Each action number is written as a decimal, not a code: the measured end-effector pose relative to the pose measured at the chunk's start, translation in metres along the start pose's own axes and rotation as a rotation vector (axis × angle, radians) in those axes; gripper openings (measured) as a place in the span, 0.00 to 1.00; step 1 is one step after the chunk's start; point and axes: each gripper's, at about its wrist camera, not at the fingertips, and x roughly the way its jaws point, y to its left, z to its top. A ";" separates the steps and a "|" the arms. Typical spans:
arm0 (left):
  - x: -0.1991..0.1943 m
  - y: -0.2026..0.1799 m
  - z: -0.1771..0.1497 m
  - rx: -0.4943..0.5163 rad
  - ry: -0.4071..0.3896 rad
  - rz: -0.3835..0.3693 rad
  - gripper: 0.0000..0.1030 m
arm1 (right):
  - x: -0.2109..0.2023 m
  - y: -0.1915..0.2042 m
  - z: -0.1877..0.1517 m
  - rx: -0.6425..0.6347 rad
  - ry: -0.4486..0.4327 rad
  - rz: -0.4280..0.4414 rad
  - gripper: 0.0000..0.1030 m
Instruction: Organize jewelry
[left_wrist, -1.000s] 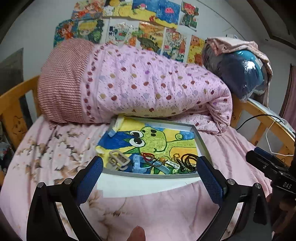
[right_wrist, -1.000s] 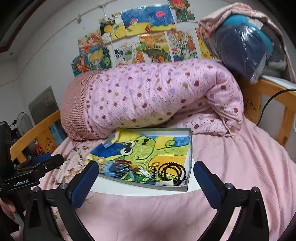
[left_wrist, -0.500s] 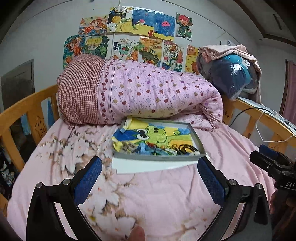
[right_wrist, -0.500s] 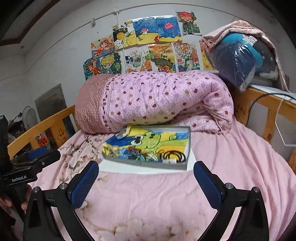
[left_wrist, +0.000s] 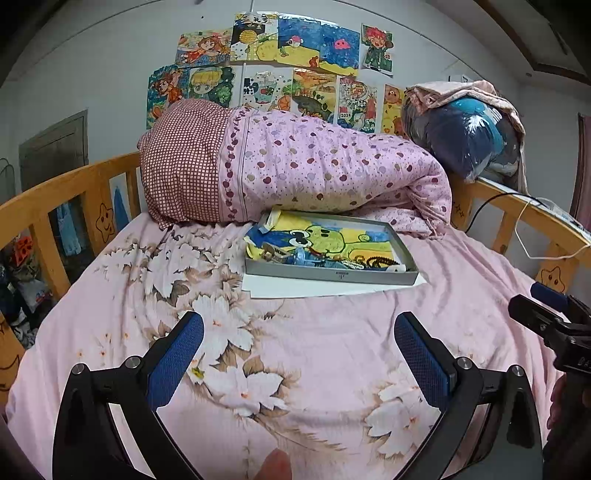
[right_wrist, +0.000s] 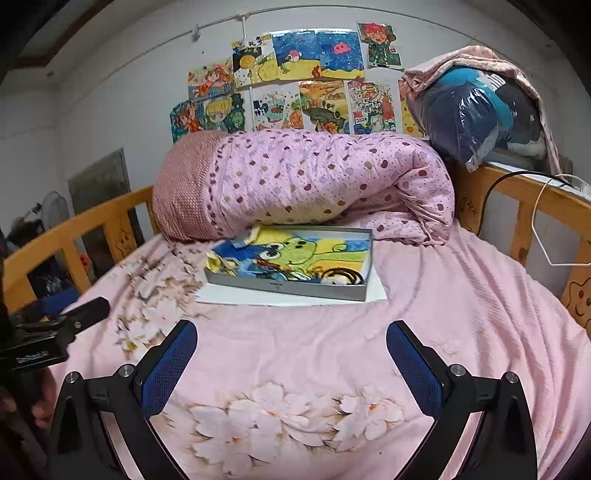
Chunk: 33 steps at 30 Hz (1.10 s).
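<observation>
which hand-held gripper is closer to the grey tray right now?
Neither clearly. The left hand-held gripper and right hand-held gripper are both open, empty and hovering over the bedspread, well short of the grey tray, at about equal range.

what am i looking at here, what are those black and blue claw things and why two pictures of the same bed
No robot here: a person holds a two-finger gripper in each hand, each with a fisheye camera looking along its fingers. One picture is from the left gripper, the other from the right gripper. Both are open and hold nothing, above a pink floral bedsheet. Farther back a shallow grey tray sits on white paper, lined with a cartoon drawing and holding small jewelry, including dark beads. A rolled quilt lies behind it.
</observation>
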 end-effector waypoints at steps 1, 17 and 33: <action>0.001 -0.001 -0.003 0.003 0.002 0.002 0.98 | 0.003 -0.001 -0.003 0.002 0.005 -0.002 1.00; 0.013 0.002 -0.026 0.008 0.026 0.020 0.98 | 0.020 -0.009 -0.020 0.032 0.041 -0.004 1.00; 0.013 -0.001 -0.030 0.021 0.026 0.024 0.98 | 0.022 -0.009 -0.023 0.040 0.051 -0.003 1.00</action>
